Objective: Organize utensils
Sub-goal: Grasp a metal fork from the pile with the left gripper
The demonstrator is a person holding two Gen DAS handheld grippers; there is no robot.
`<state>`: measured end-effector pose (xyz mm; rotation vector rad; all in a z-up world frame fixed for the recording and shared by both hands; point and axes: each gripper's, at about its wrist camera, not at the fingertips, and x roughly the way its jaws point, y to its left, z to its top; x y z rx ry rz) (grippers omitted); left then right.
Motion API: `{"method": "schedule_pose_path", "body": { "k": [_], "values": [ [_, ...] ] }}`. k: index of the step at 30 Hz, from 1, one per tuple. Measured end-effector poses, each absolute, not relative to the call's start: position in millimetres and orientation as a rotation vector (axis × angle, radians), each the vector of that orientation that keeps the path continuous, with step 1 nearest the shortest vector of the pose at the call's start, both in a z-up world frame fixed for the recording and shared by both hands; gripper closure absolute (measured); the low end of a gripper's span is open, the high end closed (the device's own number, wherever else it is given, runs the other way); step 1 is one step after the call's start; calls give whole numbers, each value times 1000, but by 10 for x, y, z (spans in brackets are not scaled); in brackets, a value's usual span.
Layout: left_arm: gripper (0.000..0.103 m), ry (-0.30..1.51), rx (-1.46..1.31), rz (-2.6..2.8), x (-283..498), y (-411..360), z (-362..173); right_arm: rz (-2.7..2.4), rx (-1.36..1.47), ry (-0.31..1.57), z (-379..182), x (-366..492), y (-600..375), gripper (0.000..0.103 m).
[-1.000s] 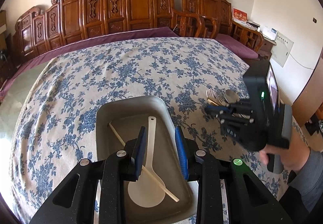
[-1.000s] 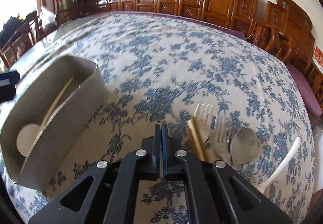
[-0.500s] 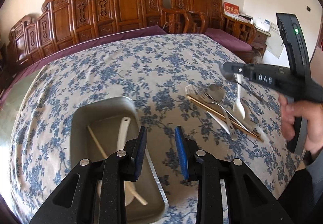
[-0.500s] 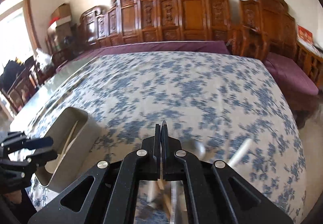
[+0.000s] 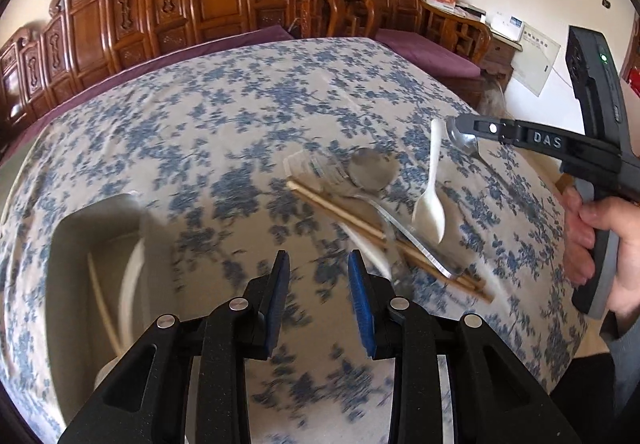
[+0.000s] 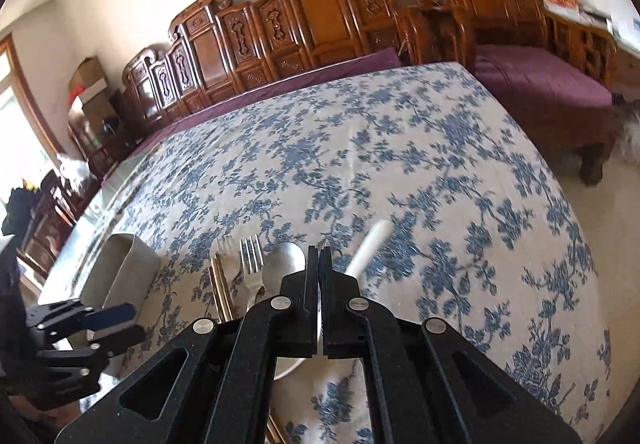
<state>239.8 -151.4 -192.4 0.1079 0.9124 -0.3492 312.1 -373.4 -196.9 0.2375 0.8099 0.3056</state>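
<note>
Left wrist view: right gripper [image 5: 460,130] jaws clench a metal spoon [image 5: 466,138] above the utensil pile [image 5: 372,204]; left gripper [image 5: 319,298] jaws are released, empty; tray [image 5: 72,244] lies left of the pile.

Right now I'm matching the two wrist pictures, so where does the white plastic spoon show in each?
Left wrist view: white plastic spoon right of centre, bowl nearest the camera, beside the metal spoon.
Right wrist view: only its handle shows, just right of the shut right tongs.
Shared landmark: the grey tray, at the left in both.
</note>
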Motion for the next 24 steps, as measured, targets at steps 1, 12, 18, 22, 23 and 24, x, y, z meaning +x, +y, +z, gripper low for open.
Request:
{"method": "schedule_pose_path", "body": {
  "k": [1, 12, 18, 22, 23, 24],
  "values": [
    [75, 913, 107, -351, 2416, -1540, -1929, 305, 250, 812, -1989, 3117, -3778, 101],
    [75, 993, 34, -380, 2890, -2001, -2208, 286, 262, 829, -2095, 3163, -3856, 101],
    [75, 1031, 6, -368, 3046, -2128, -2336, 289, 280, 834, -2134, 3165, -3898, 101],
    [76, 1072, -21, -361, 3132, -2155, -2394, 294, 283, 830, -2131, 3160, -3902, 101],
    [77, 1081, -28, -354, 3145, -2154, -2403, 296, 280, 829, -2129, 3160, -3894, 101],
    [79, 1085, -29, -349, 3152, -2152, -2405, 298, 278, 829, -2125, 3160, -3889, 101]
  ]
}}
